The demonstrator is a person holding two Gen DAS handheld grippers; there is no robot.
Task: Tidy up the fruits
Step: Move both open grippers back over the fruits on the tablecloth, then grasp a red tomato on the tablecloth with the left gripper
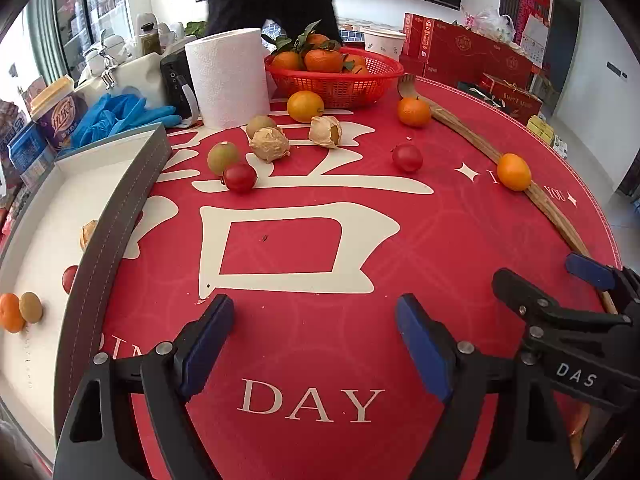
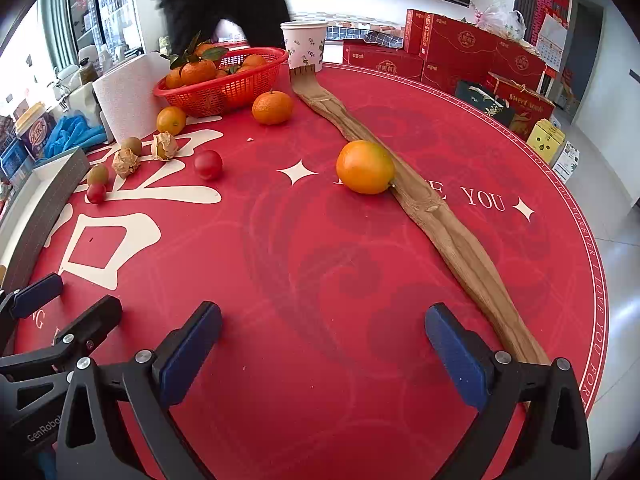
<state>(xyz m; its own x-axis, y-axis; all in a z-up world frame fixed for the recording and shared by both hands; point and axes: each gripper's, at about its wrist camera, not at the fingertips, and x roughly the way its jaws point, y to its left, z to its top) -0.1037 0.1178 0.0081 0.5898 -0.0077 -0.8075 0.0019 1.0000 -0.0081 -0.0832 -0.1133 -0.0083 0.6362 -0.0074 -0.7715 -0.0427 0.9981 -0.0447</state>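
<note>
Loose fruit lies on the round red mat: two cherry tomatoes point(image 1: 239, 177) point(image 1: 407, 157), two green fruits point(image 1: 222, 157), two husked physalis point(image 1: 269, 144), a mandarin point(image 1: 414, 111) and two oranges point(image 1: 305, 106) point(image 2: 365, 167). The white tray with a grey wall point(image 1: 120, 216) at the left holds a mandarin point(image 1: 10, 312), a green fruit point(image 1: 31, 307), a tomato point(image 1: 70, 278) and a physalis point(image 1: 88, 232). My left gripper point(image 1: 314, 308) hangs open and empty over the mat beside the tray. Just to its right, my right gripper point(image 2: 324, 316) is open too, well short of the nearest orange.
A red basket point(image 1: 340, 80) of leafy mandarins stands at the back. A wooden back scratcher point(image 2: 432, 216) runs along the mat's right side. A paper towel roll point(image 1: 228, 76), blue gloves point(image 1: 120, 116), a paper cup point(image 2: 304, 44) and red gift boxes point(image 2: 472, 48) ring the table. A person in dark clothes stands behind.
</note>
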